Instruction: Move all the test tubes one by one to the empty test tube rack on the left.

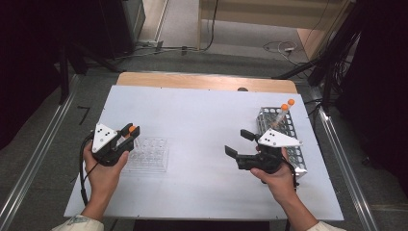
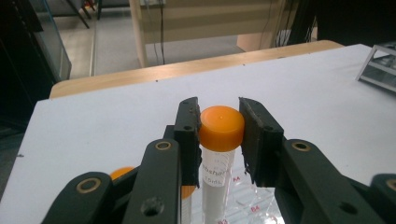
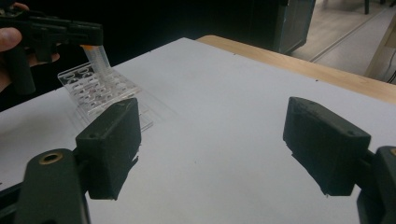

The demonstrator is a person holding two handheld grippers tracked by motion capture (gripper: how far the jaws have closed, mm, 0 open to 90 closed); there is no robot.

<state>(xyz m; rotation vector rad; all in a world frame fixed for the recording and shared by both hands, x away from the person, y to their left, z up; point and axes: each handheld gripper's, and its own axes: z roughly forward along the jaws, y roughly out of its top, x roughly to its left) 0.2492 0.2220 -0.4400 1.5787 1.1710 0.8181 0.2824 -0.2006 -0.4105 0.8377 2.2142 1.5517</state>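
Two orange-capped tubes (image 1: pixel 287 107) in metal rack (image 1: pixel 299 161), clear rack (image 1: pixel 149 155) beside left gripper (image 1: pixel 130 133)

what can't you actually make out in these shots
- Lower end of the tube held by the left gripper: left gripper view, cut off by the bottom edge, so which well of the clear rack it is over is unclear.
- Tube print: left gripper view, too blurred to read.
- Second orange cap: mostly hidden behind the left gripper's fingers.
- Number of tubes in the metal rack: high view, too small, partly behind the right gripper.
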